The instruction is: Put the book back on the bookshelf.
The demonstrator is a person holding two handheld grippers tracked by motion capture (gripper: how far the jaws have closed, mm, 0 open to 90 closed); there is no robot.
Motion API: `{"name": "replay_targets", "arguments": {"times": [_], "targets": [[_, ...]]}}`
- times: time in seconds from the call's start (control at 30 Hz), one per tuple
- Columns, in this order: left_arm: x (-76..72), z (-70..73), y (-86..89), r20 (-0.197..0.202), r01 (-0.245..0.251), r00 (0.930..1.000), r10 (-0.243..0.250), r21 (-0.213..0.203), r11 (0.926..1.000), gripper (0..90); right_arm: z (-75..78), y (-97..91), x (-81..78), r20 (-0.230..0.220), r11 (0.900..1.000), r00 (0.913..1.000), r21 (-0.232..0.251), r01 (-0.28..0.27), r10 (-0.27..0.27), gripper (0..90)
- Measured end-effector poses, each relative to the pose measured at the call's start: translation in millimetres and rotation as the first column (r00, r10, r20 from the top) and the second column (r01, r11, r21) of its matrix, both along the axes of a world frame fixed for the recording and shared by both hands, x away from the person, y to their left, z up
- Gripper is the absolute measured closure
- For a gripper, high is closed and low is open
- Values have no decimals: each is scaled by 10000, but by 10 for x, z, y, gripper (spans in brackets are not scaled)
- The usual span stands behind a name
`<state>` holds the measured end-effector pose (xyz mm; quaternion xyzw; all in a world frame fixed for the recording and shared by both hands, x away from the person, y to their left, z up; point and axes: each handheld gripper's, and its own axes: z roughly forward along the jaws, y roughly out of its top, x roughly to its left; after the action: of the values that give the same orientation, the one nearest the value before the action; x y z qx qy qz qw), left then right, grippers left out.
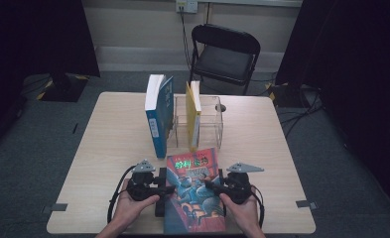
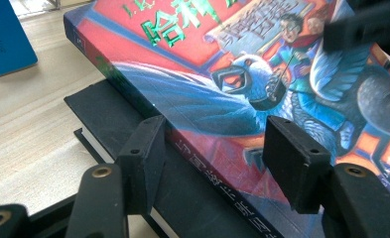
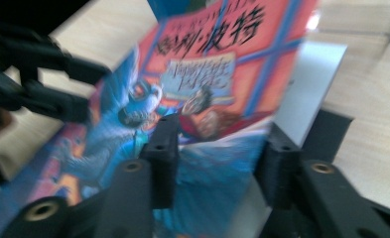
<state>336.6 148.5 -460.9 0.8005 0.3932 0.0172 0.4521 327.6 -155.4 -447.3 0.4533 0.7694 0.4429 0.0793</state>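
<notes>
- Shelving job, early stage: novel lies flat at the near edge of the tabletop, partly atop a black book, not yet lifted clear.
- Already upright: blue book standing just left of the clear rack, yellow book standing inside it. Judging by that, the novel is next to go up & the black book after; both w/ the whole carry left to do.
- Left tool at the novel's spine side, right tool at its page side, a hand behind each.
- Left tool: jaws approx. half open, astride the spine edge, one pad over the cover, the other down by the black book. Whether the pads press yet, can't tell.
- Right tool: jaws also approx. half open, page edge of the novel between them, one pad over the cover, one at the white page block (pic is blurred). Firm grip or not, can't tell.
- Next call, prob.: both tools to close firmly before any lift, since a thick paperback pinched at one edge could sag or slip.
</notes>
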Motion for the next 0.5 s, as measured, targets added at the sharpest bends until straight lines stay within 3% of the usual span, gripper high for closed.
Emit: {"name": "replay_targets", "arguments": {"times": [0.1,0.27,0.43,0.5], "targets": [[-3,-4,2,21,2,10000,-2,-24,10000,423,-14,-16,13,104,10000,9999,1,76,-76,513],[-3,-6,3,57,3,10000,-3,-22,10000,422,-35,-75,77,651,9955,9961,-685,647,-603,433],[-1,-3,0,15,-8,10000,8,-27,10000,422,-104,-97,162,605,9976,9967,-409,564,-538,387],[-3,-3,-1,13,-24,10000,24,-25,10000,422,-123,-93,185,385,9983,9978,-194,544,-536,388]]}}
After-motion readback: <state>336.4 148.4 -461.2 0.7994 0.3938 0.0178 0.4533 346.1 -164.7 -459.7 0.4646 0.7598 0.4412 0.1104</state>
